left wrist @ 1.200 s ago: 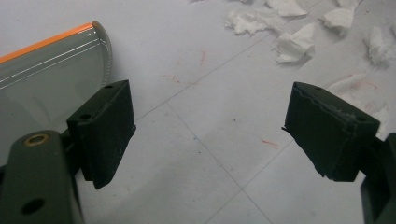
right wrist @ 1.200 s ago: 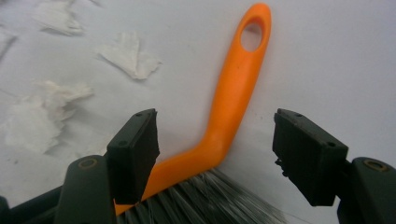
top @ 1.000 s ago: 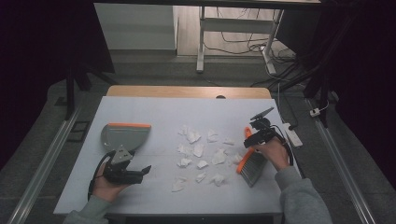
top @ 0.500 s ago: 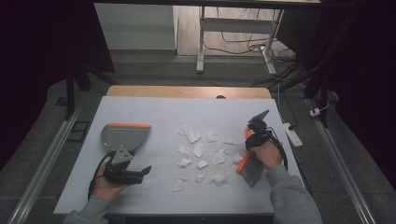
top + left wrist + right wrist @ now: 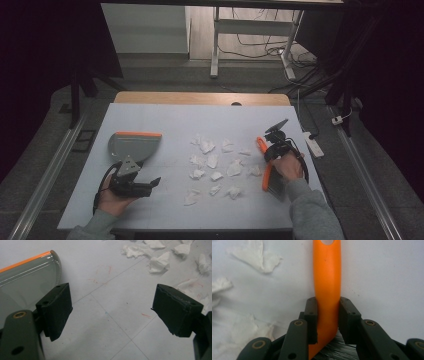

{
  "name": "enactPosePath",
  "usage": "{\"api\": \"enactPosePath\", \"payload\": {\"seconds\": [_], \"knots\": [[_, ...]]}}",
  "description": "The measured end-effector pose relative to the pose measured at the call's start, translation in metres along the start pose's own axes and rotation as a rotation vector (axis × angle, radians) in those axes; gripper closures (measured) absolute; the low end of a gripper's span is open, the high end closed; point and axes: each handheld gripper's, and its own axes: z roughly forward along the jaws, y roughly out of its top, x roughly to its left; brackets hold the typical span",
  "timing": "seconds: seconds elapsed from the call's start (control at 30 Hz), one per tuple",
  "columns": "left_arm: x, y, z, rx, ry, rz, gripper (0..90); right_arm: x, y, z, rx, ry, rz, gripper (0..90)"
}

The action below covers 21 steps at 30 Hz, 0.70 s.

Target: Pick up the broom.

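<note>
So from the high view I see paper scraps [image 5: 215, 162] strewn between the empty dustpan [image 5: 134, 145] and brush [image 5: 267, 172], left gripper [image 5: 110, 312] view shows jaws spread over bare table [image 5: 112, 285], right gripper [image 5: 327, 322] view shows jaws just clamped on the brush's orange handle [image 5: 327, 277].

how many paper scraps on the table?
13 paper scraps, mid-table between dustpan and brush: far row four, next row four, then two, nearest row three. Some may overlap or hide beside the right hand.
</note>
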Motion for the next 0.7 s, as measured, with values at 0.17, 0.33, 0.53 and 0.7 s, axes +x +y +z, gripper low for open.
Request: {"api": "enactPosePath", "payload": {"seconds": [0.17,0.33,0.53,0.7], "knots": [[0.001,0.001,0.002,0.002,0.002,-0.004,17.3,-0.013,-0.007,-0.009,-0.033,0.072,-0.016,71.1],[0.0,0.002,0.002,0.0,0.005,-0.002,17.4,-0.023,-0.015,-0.024,-0.089,0.141,-0.013,71.2],[-0.002,0.003,0.003,0.002,0.009,0.002,17.6,-0.032,-0.02,-0.051,-0.193,0.195,-0.02,71.2],[-0.002,0.004,0.005,0.0,0.011,0.002,17.8,-0.037,-0.027,-0.069,-0.292,0.249,-0.04,71.3]]}}
